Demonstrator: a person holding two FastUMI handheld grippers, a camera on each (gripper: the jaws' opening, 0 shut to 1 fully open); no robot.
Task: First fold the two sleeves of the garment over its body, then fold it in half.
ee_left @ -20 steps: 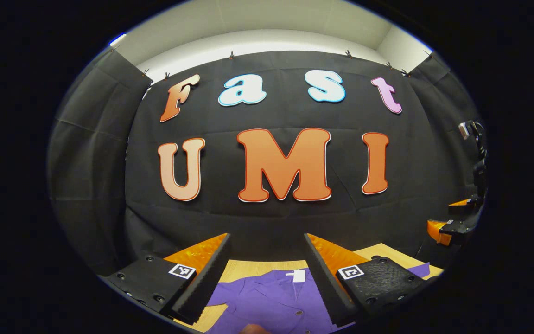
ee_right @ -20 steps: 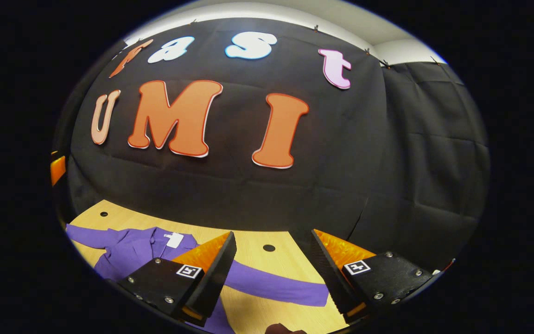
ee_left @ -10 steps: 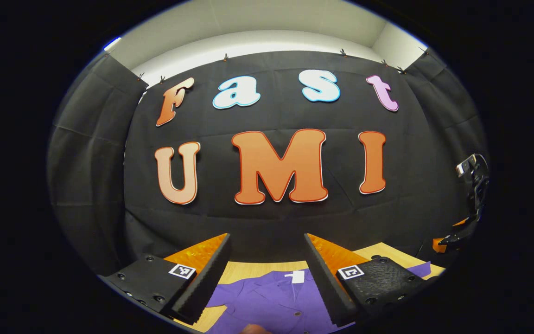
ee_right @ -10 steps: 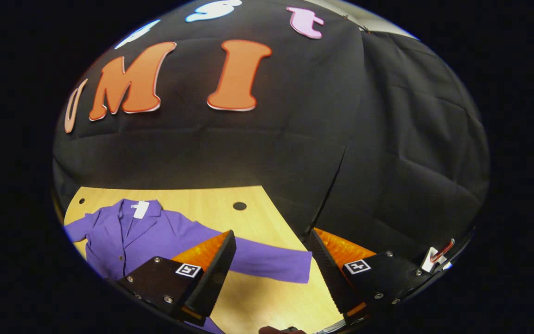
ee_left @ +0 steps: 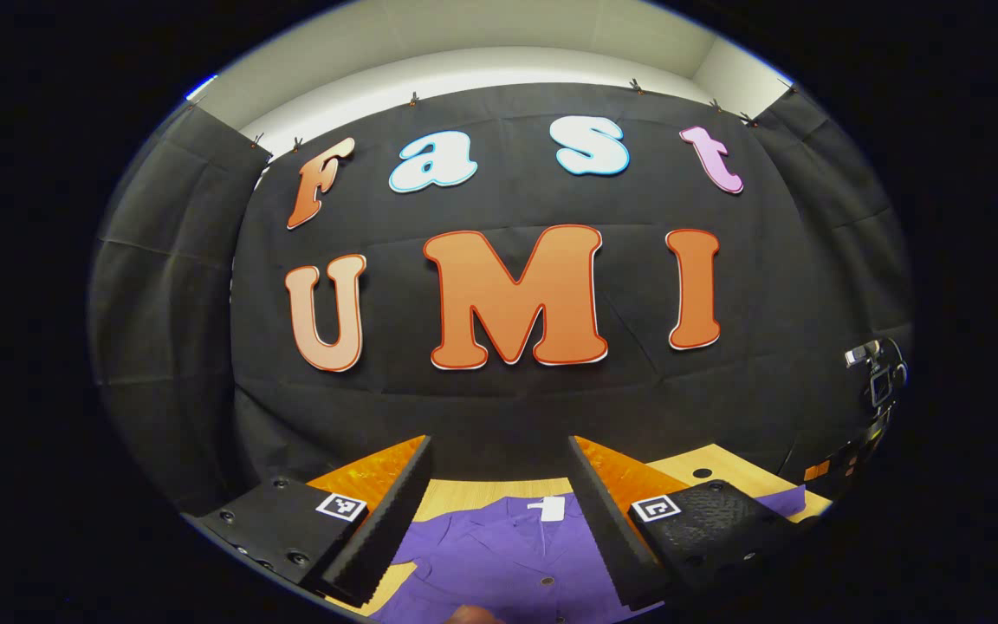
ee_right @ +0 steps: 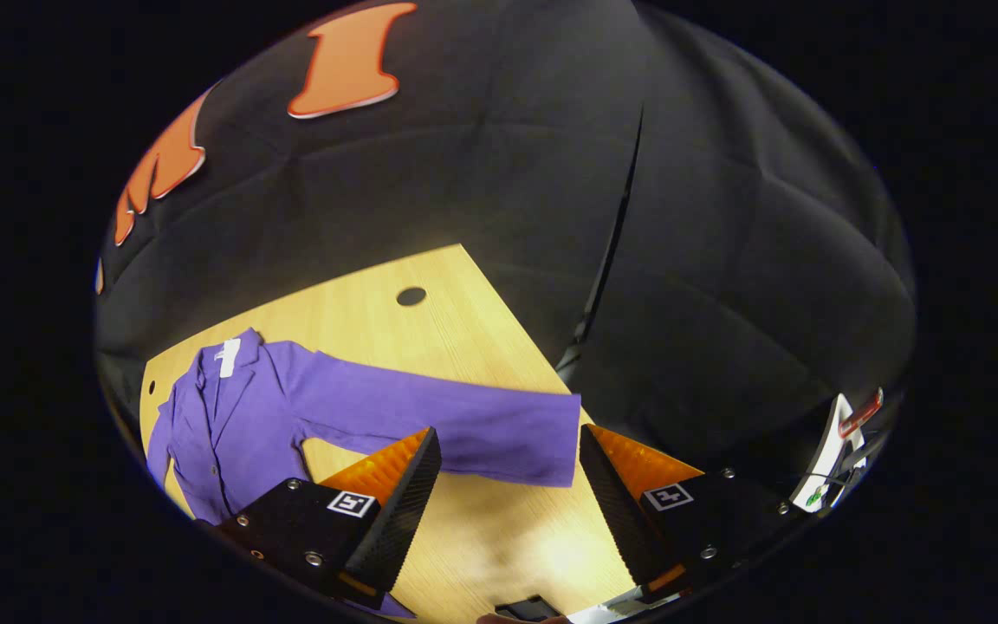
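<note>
Purple garment (ee_right: 291,416) flat on wooden table (ee_right: 430,338); tongs (ee_right: 503,477) apart

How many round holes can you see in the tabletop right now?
2 in the right gripper view: one hole near the table's far edge, beyond the purple jacket's outstretched sleeve; a second hole at the far left beside the jacket's shoulder. Others may be hidden.

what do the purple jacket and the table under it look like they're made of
The purple jacket looks like thin woven cloth with a matte finish: it lies flat and limp, with soft creases, a stitched collar and small buttons. The exact fibre can't be told. The table looks like light wood or wood-look laminate: pale yellow with fine straight grain lines and a smooth surface with a faint sheen.
</note>
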